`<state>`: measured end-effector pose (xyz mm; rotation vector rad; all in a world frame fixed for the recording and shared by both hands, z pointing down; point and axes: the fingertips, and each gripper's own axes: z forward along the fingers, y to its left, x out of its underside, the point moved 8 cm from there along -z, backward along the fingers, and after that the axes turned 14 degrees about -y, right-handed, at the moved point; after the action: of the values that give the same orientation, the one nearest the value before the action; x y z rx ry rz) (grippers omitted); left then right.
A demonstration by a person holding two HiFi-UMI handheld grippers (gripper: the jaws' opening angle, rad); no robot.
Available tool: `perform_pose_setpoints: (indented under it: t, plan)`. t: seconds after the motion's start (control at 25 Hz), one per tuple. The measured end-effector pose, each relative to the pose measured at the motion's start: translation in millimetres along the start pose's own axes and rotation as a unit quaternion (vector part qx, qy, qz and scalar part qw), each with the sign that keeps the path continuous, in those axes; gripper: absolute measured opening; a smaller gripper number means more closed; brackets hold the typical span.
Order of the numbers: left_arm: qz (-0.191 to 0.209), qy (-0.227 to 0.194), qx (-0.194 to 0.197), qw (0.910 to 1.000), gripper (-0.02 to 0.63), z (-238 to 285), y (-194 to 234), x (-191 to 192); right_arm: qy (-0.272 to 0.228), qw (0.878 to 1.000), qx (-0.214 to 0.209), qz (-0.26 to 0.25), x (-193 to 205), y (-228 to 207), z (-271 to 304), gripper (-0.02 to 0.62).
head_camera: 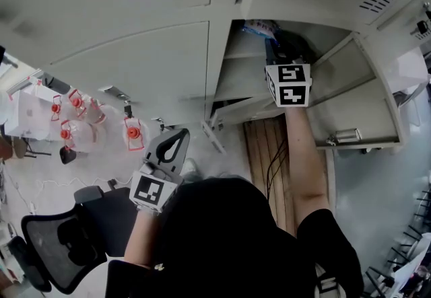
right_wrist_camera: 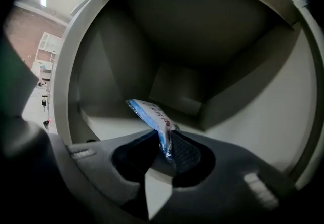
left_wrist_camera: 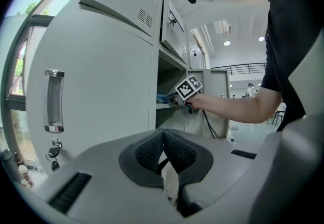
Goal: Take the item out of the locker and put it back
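A blue and white packet (right_wrist_camera: pixel 151 113) sticks out into the open locker compartment (right_wrist_camera: pixel 177 86), just above its shelf. My right gripper (right_wrist_camera: pixel 166 141) is shut on the packet's near end, its pads pinching the foil. In the head view the right gripper (head_camera: pixel 276 44) reaches into the compartment, and the packet (head_camera: pixel 258 27) shows at its tips. From the left gripper view the right gripper (left_wrist_camera: pixel 174 99) and the packet (left_wrist_camera: pixel 163 98) sit at the shelf's front edge. My left gripper (left_wrist_camera: pixel 163 134) hangs low to the left (head_camera: pixel 176 142), shut, with nothing between its pads.
The compartment's door (head_camera: pixel 357 98) stands open to the right. A closed locker door with a handle (left_wrist_camera: pixel 54 101) and keys (left_wrist_camera: pixel 53 150) is on the left. A wooden board (head_camera: pixel 264 149) with cables, an office chair (head_camera: pixel 60 243) and red-capped bottles (head_camera: pixel 74 122) stand on the floor.
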<state>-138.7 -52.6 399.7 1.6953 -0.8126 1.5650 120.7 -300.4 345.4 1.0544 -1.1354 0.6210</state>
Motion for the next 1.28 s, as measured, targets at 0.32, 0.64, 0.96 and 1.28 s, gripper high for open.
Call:
perform_pose_setpoints:
  t: [0.32, 0.64, 0.96, 1.28]
  plan:
    - [0.000, 0.002, -0.018, 0.9998, 0.009, -10, -1, 0, 0.013, 1.000, -0.011, -0.004, 0, 4, 6, 0.130]
    - [0.001, 0.004, -0.021, 0.9998, 0.009, -18, -3, 2, 0.026, 0.998, -0.045, 0.041, -3, 2, 3, 0.204]
    - [0.000, 0.005, -0.015, 0.9999, 0.009, -19, -5, 4, 0.036, 0.990, -0.093, 0.097, -6, 7, -2, 0.332]
    - [-0.007, 0.007, -0.003, 1.0000, 0.009, -15, -7, 5, 0.019, 0.994, -0.082, 0.065, -12, 12, -13, 0.348]
